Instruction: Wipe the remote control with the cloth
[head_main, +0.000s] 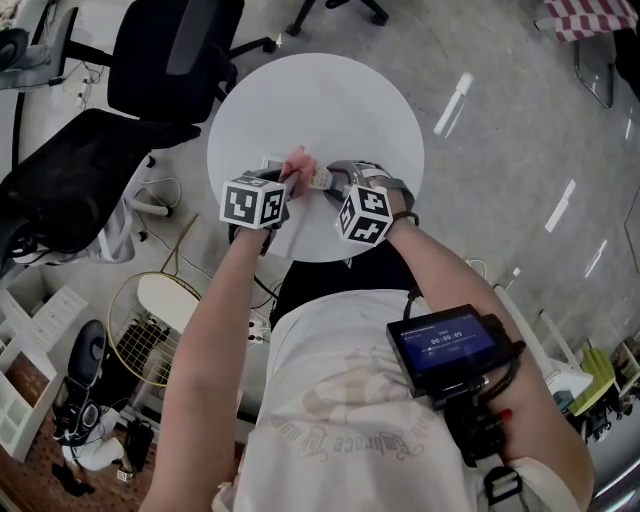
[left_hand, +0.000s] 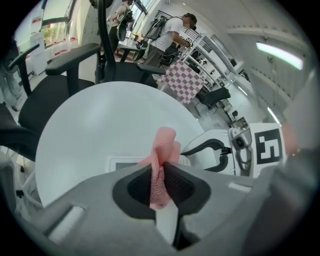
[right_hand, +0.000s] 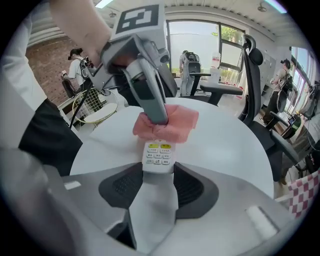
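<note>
The remote control (right_hand: 158, 154) is clamped steady in the right gripper (right_hand: 158, 172) so the cloth (right_hand: 177, 122), pinched tight in the left gripper (left_hand: 159, 172), can be rubbed over it.

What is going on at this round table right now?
A person is wiping a remote with a pink cloth at a round white table. The right tool is shut on one end of the remote, buttons facing up. The left tool pinches the cloth, which lies bunched over the remote's other end.
</note>
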